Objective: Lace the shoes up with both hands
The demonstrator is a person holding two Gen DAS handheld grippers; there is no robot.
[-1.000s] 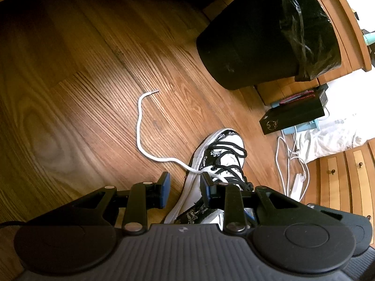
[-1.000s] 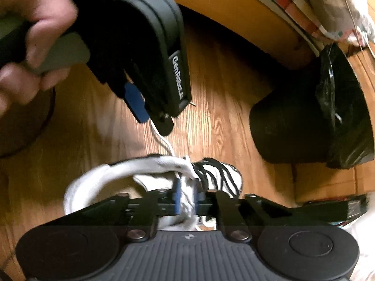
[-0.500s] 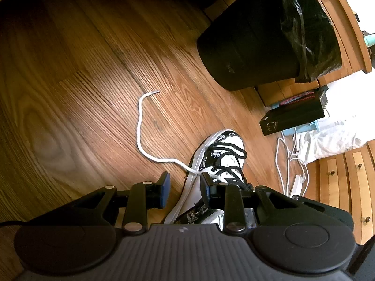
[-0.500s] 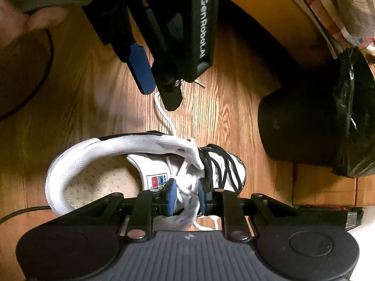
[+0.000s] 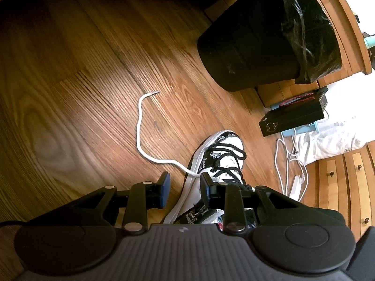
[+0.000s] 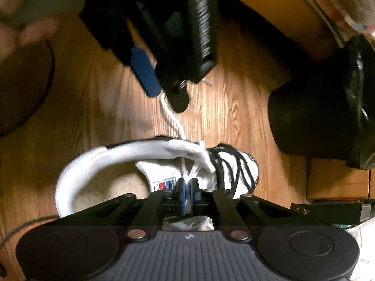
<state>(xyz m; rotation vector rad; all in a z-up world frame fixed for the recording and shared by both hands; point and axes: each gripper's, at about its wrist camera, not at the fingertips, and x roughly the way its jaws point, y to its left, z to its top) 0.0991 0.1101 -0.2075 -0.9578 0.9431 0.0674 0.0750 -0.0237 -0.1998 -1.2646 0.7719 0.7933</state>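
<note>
Wooden floor [image 5: 77, 75], strong oak grain, semi-gloss; it carries everything. No edge or corner of it shows plainly, only a wall base behind the bin.

Black waste bin [image 5: 253, 44], smooth tapered plastic with a crinkled liner, stands well apart from the shoe toward the far wall.

Shoe [image 6: 131, 159]: low sneaker, padded white collar, perforated cream insole, black lace crisscrossed over the toe half. It lies mid-floor, toe toward the bin.

White lace [image 5: 140, 128]: round braided cord. One end snakes loose over the floor to a stiff aglet; the other rises from the upper eyelets.

Right gripper [image 6: 187, 195]: blue pads nearly together, pinching the white lace just above the tongue.

Left gripper [image 5: 185, 185]: jaws parted wide, nothing between them, hovering over the shoe's side near the loose run of cord.

Risks, as judgement:
- The shoe is light and unpinned, so a pull on the lace likely drags or tips it.
- The braid is thin and may slip through the pads.
- The free end may pull back out through an eyelet if tension runs unopposed.
- The left jaws may close on the collar instead of the cord.
</note>
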